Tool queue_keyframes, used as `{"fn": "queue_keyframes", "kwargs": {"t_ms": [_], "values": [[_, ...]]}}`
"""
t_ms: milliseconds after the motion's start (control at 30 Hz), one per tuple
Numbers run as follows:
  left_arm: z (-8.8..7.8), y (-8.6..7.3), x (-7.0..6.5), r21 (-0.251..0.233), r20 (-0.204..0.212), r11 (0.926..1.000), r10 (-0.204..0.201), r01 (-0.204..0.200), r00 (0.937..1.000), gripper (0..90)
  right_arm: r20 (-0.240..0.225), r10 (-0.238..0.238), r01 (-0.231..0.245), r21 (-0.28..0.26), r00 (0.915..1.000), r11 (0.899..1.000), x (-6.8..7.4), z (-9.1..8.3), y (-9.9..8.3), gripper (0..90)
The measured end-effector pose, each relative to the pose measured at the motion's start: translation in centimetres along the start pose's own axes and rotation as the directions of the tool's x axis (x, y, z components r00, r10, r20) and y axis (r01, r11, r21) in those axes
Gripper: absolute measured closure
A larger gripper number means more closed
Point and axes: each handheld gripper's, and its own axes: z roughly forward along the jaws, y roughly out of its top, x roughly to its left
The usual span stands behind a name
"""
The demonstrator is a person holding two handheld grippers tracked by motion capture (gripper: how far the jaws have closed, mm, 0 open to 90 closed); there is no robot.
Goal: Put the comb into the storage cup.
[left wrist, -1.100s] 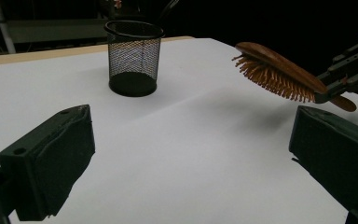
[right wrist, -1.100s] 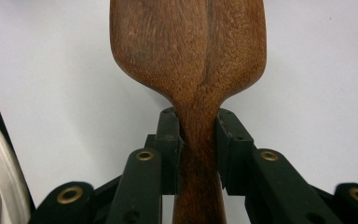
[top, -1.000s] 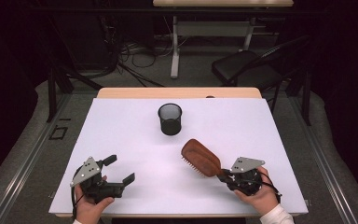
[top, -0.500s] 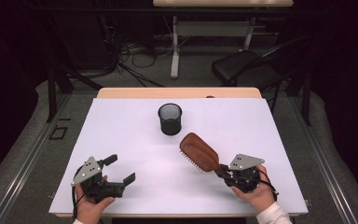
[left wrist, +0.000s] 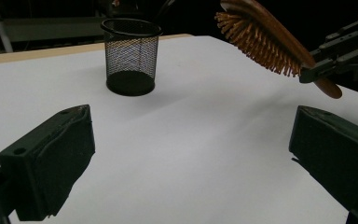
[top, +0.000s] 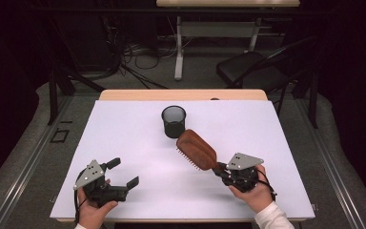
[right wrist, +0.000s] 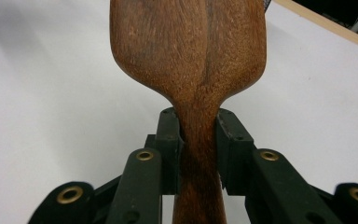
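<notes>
While my right tongs (top: 220, 168) pinch the stiff, light wooden hairbrush (top: 196, 149) by its narrow handle above the tabletop (top: 124, 129) near the cup (top: 173, 121), my left tongs (top: 124, 172) stay spread, empty.

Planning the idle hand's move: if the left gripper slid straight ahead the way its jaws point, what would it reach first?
Probably the black mesh cup, which stands ahead and slightly left of centre between the open jaws of the left gripper. Bare white tabletop lies before it. Depth is unclear, so it might just pass beside it.
</notes>
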Motion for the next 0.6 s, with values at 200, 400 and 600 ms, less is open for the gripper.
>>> {"fn": "queue_keyframes", "kwargs": {"t_ms": [200, 400, 600], "values": [[0.2, 0.0, -0.1, 0.009, 0.004, 1.0000, 0.002, -0.002, 1.0000, 0.4, 0.017, 0.001, -0.001, -0.037, 0.9998, 0.999, 0.4, 0.8, 0.8, 72.7], [0.6, 0.1, -0.1, 0.018, 0.015, 0.9998, 0.003, -0.003, 0.9999, 0.4, 0.012, -0.009, 0.010, -0.064, 0.9999, 0.998, 0.9, 1.6, 1.3, 72.7], [1.0, 0.1, -0.2, 0.032, 0.024, 0.9995, 0.004, -0.005, 0.9997, 0.4, 0.019, -0.008, 0.010, -0.098, 0.9998, 0.995, 1.4, 1.8, 1.4, 72.7]]}}
